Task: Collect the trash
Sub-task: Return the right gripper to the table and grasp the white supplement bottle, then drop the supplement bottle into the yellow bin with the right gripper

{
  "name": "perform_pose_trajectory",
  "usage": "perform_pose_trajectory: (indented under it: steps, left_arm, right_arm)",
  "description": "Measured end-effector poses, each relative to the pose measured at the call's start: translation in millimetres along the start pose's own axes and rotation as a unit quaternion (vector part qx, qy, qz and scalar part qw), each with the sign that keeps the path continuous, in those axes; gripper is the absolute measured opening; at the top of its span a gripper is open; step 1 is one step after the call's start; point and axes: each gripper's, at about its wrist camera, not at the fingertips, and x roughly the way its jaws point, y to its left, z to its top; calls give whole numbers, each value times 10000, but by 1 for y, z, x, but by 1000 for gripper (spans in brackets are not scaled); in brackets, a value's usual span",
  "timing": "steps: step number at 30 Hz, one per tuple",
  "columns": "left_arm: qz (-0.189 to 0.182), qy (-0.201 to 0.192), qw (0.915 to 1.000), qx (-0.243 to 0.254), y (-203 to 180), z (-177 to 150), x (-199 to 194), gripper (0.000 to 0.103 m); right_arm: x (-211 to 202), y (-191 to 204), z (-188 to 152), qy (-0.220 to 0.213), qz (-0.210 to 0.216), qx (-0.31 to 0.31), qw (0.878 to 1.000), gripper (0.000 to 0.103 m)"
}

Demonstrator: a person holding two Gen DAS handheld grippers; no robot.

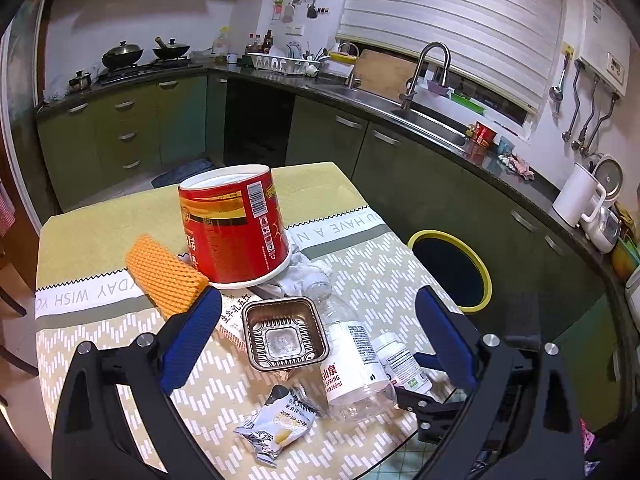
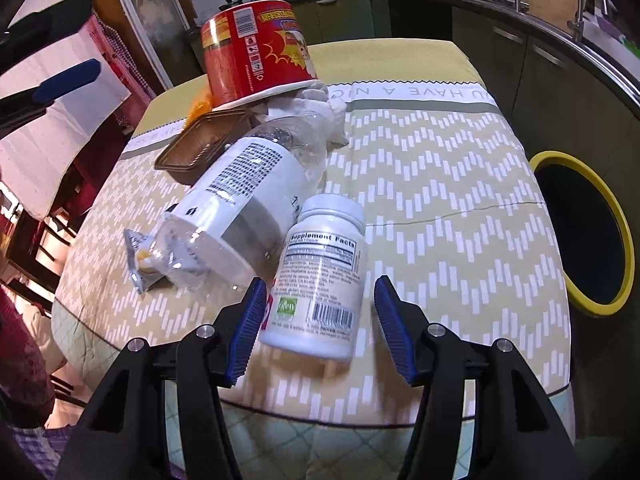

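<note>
right gripper (image 2: 318, 322) is gaping wide around the white pill bottle (image 2: 320, 276) lying on the table (image 2: 460, 208); left gripper (image 1: 318, 334) is hovering spread over the foil tray (image 1: 282, 334)

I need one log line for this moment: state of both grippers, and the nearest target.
left gripper: open, above foil tray | right gripper: open, around white supplement bottle, not closed | bin: beside table
</note>
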Motion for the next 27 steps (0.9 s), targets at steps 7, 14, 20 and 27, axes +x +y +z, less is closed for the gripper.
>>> perform_pose_trajectory:
  steps: [7, 14, 20, 27]
  left_arm:
    - [-3, 10, 10000, 6, -1, 0, 1, 93]
    - [-18, 65, 9999, 74, -4, -3, 5, 93]
    - [-26, 87, 9998, 149, -9, -3, 5, 93]
    - [13, 145, 9996, 245, -18, -2, 6, 93]
  right_arm:
    - [13, 1, 2, -30, -121, -36, 9999, 51]
    - [15, -2, 1, -114, -121, -68, 9998, 47]
    - [7, -15, 1, -157, -28, 62, 9999, 47]
    - [-30, -54, 7, -517, -105, 386, 9979, 47]
